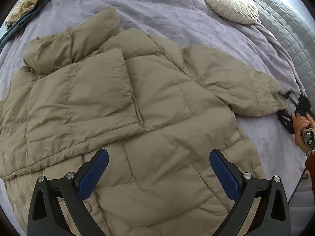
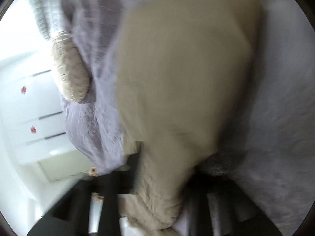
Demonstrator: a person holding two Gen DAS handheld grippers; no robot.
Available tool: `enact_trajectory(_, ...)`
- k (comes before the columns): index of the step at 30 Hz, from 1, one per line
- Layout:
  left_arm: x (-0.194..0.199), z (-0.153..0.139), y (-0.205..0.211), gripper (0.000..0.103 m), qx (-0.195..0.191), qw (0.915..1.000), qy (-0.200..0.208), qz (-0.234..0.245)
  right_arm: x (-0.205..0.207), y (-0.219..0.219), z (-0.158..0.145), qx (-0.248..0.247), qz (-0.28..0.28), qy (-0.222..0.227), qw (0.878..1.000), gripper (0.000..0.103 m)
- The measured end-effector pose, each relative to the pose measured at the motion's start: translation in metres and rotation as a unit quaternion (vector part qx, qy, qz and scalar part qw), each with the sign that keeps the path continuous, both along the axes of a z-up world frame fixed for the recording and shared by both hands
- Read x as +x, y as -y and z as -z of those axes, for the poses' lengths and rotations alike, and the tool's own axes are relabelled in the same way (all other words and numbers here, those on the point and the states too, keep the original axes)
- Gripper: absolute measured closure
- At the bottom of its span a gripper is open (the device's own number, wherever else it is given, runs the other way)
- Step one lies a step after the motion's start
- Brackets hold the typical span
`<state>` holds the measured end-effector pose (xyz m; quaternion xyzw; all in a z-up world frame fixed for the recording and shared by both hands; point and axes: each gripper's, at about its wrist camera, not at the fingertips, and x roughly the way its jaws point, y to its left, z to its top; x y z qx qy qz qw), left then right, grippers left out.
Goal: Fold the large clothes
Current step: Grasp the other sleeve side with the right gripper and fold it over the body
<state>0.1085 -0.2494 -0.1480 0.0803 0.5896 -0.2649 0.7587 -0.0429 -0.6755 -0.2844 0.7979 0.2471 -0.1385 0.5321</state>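
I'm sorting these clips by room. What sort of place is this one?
Most likely a bedroom. A tan puffer jacket is spread on a bed under a lavender bedspread, with a round cream cushion near a grey quilted cover. White drawer fronts show beside the bed.

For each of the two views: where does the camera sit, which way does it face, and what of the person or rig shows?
Left wrist: on the left gripper, looking steeply down at the tan puffer jacket on the lavender bedspread; its open blue-padded fingers and, far right, the person's hand holding the right gripper at the sleeve cuff.
Right wrist: on the right gripper, blurred, facing along the jacket sleeve clamped between its dark fingers.
Shared: jacket, bedspread, round cream cushion.
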Motion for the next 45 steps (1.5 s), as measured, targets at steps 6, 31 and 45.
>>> enact_trajectory(6, 0.010, -0.010, -0.013, 0.001, 0.000, 0.9996, 0.017, -0.021, 0.022, -0.004, -0.041, -0.064, -0.045, 0.060, 0.995, 0.095)
enact_trajectory(31, 0.066, -0.030, -0.177, 0.001, -0.002, 0.9792, 0.097, -0.178, 0.229, -0.371, -0.220, -0.422, -0.494, 0.140, 0.747, 0.095)
enact_trajectory(45, 0.074, 0.001, -0.199, 0.001, -0.003, 0.9744, 0.075, -0.212, 0.218, -0.402, -0.148, -0.363, -0.523, 0.043, 0.770, 0.042)
